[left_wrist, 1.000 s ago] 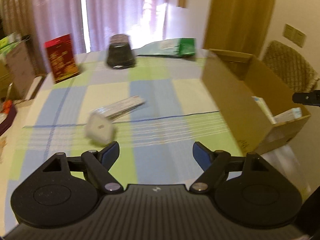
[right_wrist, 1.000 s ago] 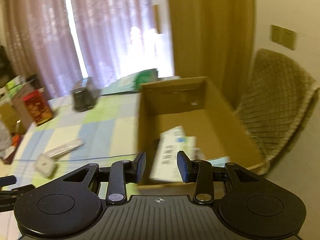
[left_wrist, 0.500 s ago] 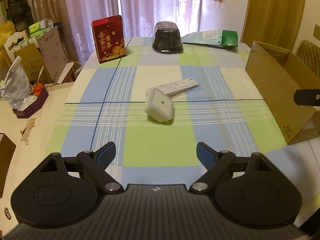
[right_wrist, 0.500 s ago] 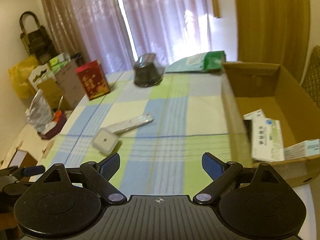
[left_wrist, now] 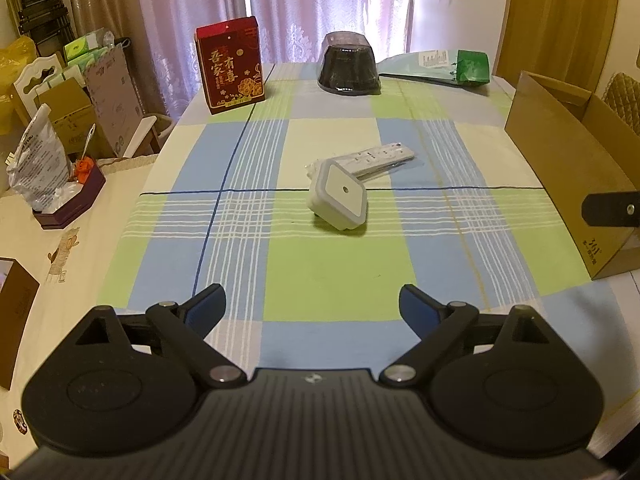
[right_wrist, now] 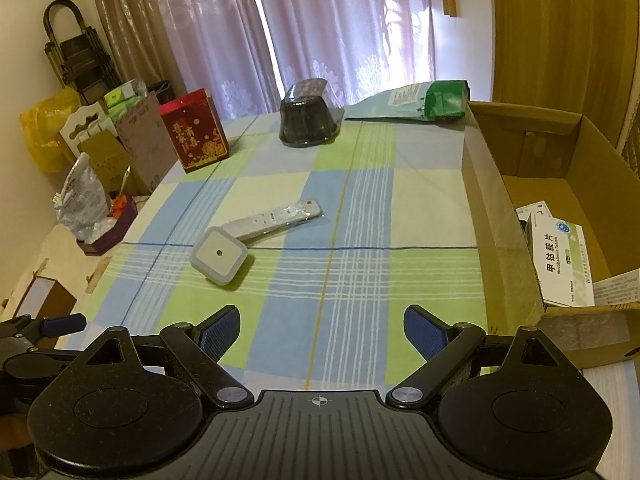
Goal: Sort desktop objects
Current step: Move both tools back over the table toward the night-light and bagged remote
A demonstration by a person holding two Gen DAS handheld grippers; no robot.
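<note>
White square plastic night-light (left_wrist: 337, 193) | overlaps white slim remote (left_wrist: 374, 159) | both grippers (left_wrist: 312, 307) (right_wrist: 322, 330) spread wide, empty | remote could be dragged if gripped carelessly

Checked blue-green tablecloth (left_wrist: 340, 272); red box (left_wrist: 230, 65).

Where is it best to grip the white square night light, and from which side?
Grip the night light across its two flat side edges, coming from the near side with the open left tongs. It lies tilted, its far corner against the remote, so probably avoid approaching from there.
</note>
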